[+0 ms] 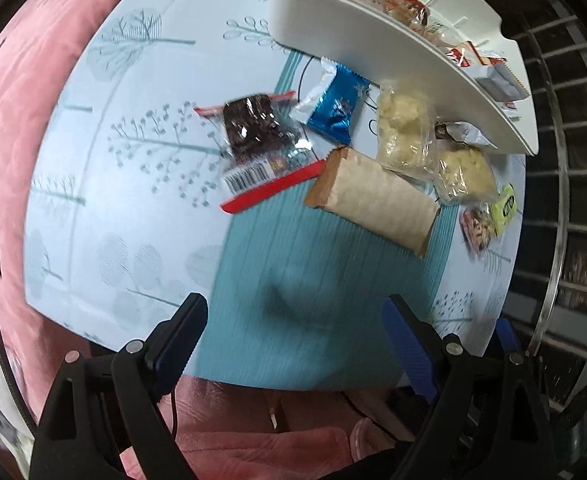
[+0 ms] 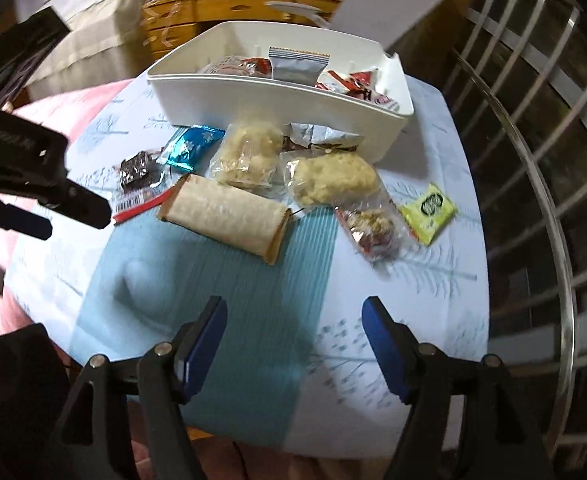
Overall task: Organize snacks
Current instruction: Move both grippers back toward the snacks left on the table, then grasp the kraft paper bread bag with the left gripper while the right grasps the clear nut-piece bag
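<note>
brown snack bar [image 2: 225, 216] lies ahead of both grippers' wide, empty fingers [image 2: 203, 346], apart.

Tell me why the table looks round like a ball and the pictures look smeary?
Left wrist view: the fisheye lens bends the table into a dome, motion blur smears the cloth, and glare glints off the dark snack packet. Right wrist view: blur is strongest on the furniture at the top, and a soft shadow sits just ahead of the right claw.
</note>
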Demonstrator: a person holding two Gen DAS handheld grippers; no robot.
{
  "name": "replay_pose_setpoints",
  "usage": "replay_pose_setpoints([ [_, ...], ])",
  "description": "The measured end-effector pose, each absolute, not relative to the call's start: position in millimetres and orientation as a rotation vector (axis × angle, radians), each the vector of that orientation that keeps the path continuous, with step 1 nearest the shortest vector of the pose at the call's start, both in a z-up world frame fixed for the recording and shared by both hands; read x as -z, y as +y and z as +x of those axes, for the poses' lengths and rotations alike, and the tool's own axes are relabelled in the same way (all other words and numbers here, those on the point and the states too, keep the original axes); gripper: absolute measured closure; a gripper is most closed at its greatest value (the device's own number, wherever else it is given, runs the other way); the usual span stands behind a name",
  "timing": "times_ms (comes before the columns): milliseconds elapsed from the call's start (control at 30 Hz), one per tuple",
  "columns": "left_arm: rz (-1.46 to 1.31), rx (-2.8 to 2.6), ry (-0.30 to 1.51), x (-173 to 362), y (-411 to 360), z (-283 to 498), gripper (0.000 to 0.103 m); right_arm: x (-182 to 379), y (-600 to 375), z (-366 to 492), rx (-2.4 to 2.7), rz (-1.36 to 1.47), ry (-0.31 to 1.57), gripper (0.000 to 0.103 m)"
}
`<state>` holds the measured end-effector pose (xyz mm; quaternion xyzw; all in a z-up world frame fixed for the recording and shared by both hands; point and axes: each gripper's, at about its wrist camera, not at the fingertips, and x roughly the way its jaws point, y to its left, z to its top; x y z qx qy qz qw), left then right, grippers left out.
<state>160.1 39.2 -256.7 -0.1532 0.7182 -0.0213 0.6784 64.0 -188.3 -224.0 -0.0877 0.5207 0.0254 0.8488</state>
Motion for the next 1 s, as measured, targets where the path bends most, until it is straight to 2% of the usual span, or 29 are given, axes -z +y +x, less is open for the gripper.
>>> replay_pose_setpoints([
  [467,-0.521,-0.183,1.486,285,-26,164,0.013,249,-250,88,-0.263,-0.523,0.943,0.031],
  [1000,-0.54,-0.354,1.419,329,-72,204,0.013,277,-263,122,-0.442,-0.55,0.869,0.031],
])
